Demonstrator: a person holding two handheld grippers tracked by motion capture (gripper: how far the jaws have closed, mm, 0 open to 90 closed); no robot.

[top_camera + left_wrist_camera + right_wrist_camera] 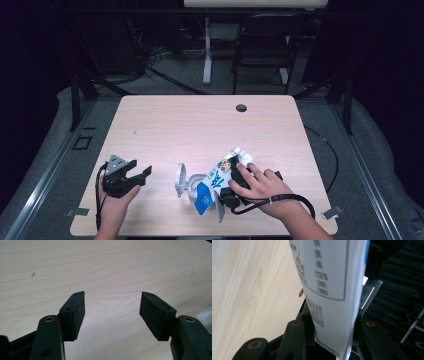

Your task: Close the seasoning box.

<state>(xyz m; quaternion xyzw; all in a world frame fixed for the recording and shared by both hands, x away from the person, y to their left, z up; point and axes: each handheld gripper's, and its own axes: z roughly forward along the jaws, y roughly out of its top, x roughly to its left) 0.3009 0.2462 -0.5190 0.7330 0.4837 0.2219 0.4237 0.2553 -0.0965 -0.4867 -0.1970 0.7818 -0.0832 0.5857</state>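
Note:
A white and blue milk carton (220,178) lies tilted near the table's front edge. My right gripper (233,190) sits under the person's right hand, its jaws on either side of the carton. In the right gripper view the carton's printed white panel (332,290) runs up between the two black jaws, and my right gripper (333,325) is shut on it. A white round-lidded container (182,181) lies open just left of the carton. My left gripper (141,175) rests at the front left, well apart from both. In its own view my left gripper (112,307) stands open over bare wood.
The light wooden table (200,125) has a small round hole (241,107) near its far edge. A black cable (285,200) loops from the right gripper over the front right corner. A dark chair (262,45) and desk legs stand behind the table.

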